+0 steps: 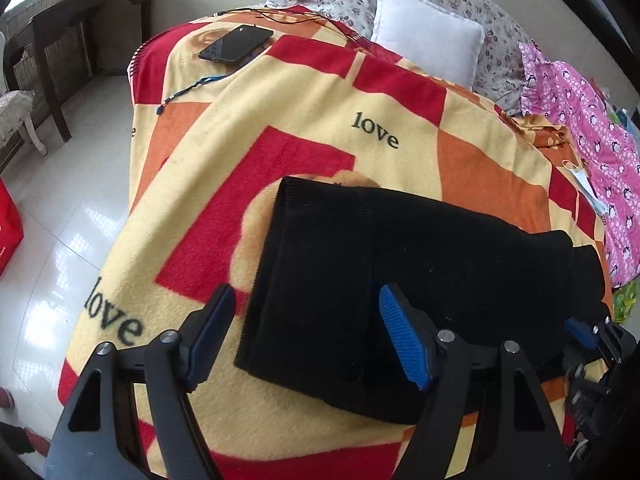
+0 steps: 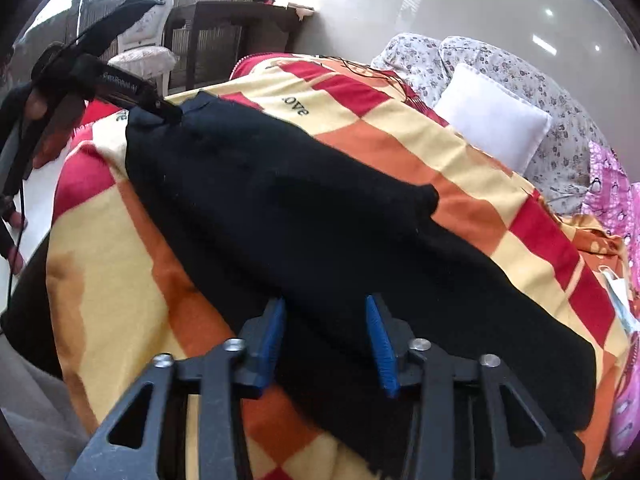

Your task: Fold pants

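**— Why do the pants lie where they do?**

— I have the black pants (image 1: 400, 280) spread flat on the checked blanket (image 1: 280, 128) that covers the bed, close to the near edge, so I can work both ends without reaching. They look already doubled lengthwise, one leg over the other; my guess is that the next fold brings one end across to the other.

**— And your claws?**

— My left gripper (image 1: 308, 336) is spread wide and pinches nothing. It hovers over one end of the pants: the left finger stands over bare blanket just beside the cloth's edge, the right finger over the black fabric, so the edge runs between them. My right gripper (image 2: 326, 340) is also spread, empty, with the other end of the pants between and under its fingers (image 2: 380, 344).

**— Anything in the way?**

— The phone (image 1: 236, 44) and the white pillow (image 1: 428, 44) sit well apart, toward the far edge. The pink cloth (image 1: 592, 132) lies along the right edge, near but not touching.
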Demonstrator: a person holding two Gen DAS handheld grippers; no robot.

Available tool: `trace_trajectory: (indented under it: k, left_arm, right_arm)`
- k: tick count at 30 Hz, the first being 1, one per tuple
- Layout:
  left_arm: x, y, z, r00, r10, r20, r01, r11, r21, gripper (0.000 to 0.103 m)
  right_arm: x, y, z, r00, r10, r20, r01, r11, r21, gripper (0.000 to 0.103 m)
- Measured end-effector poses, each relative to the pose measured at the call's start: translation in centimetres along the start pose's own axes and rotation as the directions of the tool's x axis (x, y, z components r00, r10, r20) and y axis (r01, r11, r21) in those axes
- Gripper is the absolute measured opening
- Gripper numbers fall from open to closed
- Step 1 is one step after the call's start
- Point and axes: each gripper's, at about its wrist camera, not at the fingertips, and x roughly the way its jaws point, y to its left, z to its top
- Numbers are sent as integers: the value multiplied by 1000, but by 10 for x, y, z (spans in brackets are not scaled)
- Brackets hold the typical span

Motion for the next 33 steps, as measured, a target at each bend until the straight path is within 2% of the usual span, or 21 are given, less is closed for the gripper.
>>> trace_trajectory:
  k: [1,4,7,9,12,13,16,17,18,21,24,25,26,28,30,31,32,33]
  left_arm:
    - [0,0,0,1000,-1,-2,1,1000,1,74]
    - [-14,-1,2,1000,5,21,-5,1000,16,74]
    - [-31,-3,5,997,27,67,-29,999,34,74]
    - [-38,-5,8,995,32,92,-36,999,36,74]
    - [-37,-16,10,995,13,97,-17,999,41,74]
    - [-35,-24,9,996,-1,94,-4,999,53,74]
    - [-31,-41,6,996,-25,85,18,996,84,74]
    - [-30,-48,5,996,-43,78,35,995,93,74]
    - [-28,-55,4,996,-57,75,50,994,98,74]
    - [-22,-73,3,994,-85,63,78,990,115,74]
    - [-14,-90,1,994,-98,38,93,987,134,74]
    - [-11,-96,0,995,-100,30,95,985,146,74]
    - [-10,-100,-1,995,-99,27,94,984,152,74]
    - [-7,-106,-2,995,-99,19,95,982,161,74]
    - [-5,-111,-2,996,-91,17,87,981,174,74]
    - [-5,-112,-2,996,-87,16,82,981,177,74]
    - [-3,-113,-2,997,-82,13,79,981,178,74]
    - [-2,-113,-1,996,-83,10,80,981,175,74]
  right_arm:
    - [-1,-4,5,1000,13,12,-13,999,31,4]
    - [-11,-9,16,999,50,1,-50,994,92,4]
    - [-46,3,21,997,60,50,-64,995,79,4]
    - [-44,14,17,996,86,22,-88,991,104,5]
    - [-15,20,1,995,92,-37,-86,985,150,19]
    - [-12,17,-4,993,116,-35,-107,977,186,20]
    - [-36,-17,-14,978,196,70,-208,911,357,42]
    - [-51,-35,-20,980,167,106,-196,892,407,49]
    - [-62,-51,-27,984,128,121,-169,879,446,50]
    - [-84,-116,-55,996,-62,62,14,816,579,54]
    - [-84,-185,-89,970,-228,-80,217,679,701,57]
    - [-81,-202,-99,963,-250,-105,245,641,728,60]
    - [-76,-215,-106,960,-253,-122,257,623,739,68]
    - [-58,-234,-117,958,-229,-171,277,594,756,70]
    - [-45,-244,-124,965,-198,-172,258,599,758,63]
    - [-41,-246,-124,968,-191,-159,244,606,757,55]
    - [-40,-247,-124,973,-183,-144,227,612,757,24]
    - [-39,-248,-123,977,-171,-129,208,619,757,8]
